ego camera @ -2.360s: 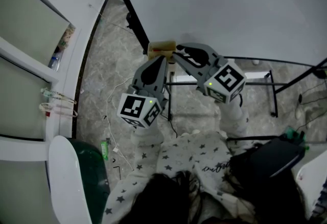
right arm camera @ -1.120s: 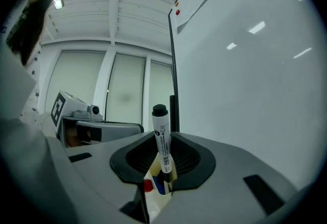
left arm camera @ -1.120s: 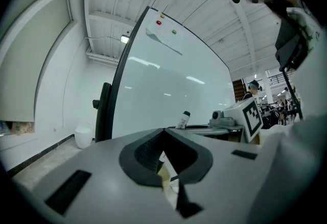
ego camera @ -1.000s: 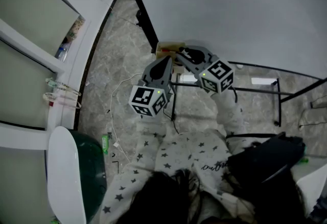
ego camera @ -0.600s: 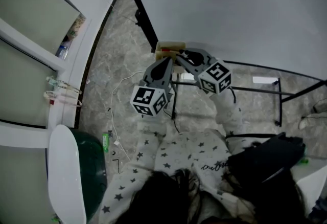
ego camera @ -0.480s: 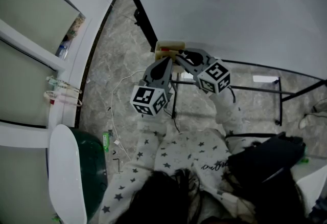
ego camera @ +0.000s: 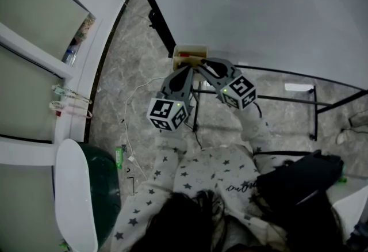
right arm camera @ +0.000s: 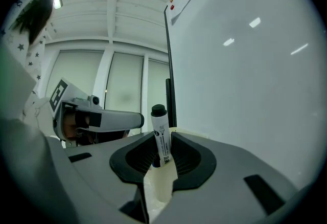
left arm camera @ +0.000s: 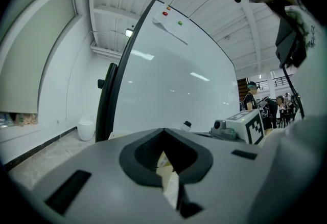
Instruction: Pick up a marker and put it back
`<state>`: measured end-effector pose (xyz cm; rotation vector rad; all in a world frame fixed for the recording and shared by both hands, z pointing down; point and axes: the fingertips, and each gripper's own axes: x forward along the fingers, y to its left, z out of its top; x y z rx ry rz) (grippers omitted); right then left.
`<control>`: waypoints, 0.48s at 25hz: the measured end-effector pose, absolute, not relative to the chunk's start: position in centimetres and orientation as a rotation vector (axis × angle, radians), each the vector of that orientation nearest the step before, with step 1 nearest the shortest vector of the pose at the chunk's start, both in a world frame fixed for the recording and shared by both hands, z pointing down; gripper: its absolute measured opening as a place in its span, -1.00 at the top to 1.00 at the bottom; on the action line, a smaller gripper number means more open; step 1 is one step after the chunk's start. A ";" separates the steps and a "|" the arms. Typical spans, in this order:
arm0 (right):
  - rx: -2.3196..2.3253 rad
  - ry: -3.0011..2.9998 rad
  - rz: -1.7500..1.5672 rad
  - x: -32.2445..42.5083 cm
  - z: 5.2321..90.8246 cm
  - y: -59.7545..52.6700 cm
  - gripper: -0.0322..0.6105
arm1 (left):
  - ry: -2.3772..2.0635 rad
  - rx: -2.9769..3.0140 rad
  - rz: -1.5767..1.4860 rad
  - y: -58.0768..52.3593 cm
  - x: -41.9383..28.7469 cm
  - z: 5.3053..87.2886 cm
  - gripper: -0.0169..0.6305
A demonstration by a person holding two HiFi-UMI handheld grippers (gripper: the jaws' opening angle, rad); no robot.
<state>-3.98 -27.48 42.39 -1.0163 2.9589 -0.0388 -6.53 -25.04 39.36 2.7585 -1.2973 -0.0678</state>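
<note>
**Right gripper holds the marker upright beside the whiteboard**

The right gripper is closed on a white marker with a black cap. The marker stands upright between the two dark pads, cap on top. Its lower end goes down into the gap between the jaws, and a pale cream surface shows directly under it there. Just behind the marker are the black frame and the large white whiteboard.

In the head view both grippers point at a small beige box, which sits at the lower edge of the whiteboard, near its black frame. The tips of both grippers are at this box, the right one just beside the left one.

The jaws of the left gripper stand close together, with only a narrow slit between them. A pale cream piece shows in this slit. Whether the pads press on it, I cannot tell.

The person's sleeves of grey cloth with dark stars show behind the two marker cubes.
</note>
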 end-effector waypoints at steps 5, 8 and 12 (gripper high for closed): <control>-1.038 3.002 -0.006 -4.3 43.4 -26.9 0.64 | -1.295 2.758 -0.068 -24.9 -6.5 39.6 0.95; -1.038 2.990 0.009 -4.3 43.2 -26.8 0.64 | -1.291 2.758 -0.068 -24.8 -6.5 39.7 0.95; -1.009 3.001 0.048 -4.4 42.7 -26.4 0.63 | -1.287 2.756 -0.073 -24.7 -6.4 39.9 0.95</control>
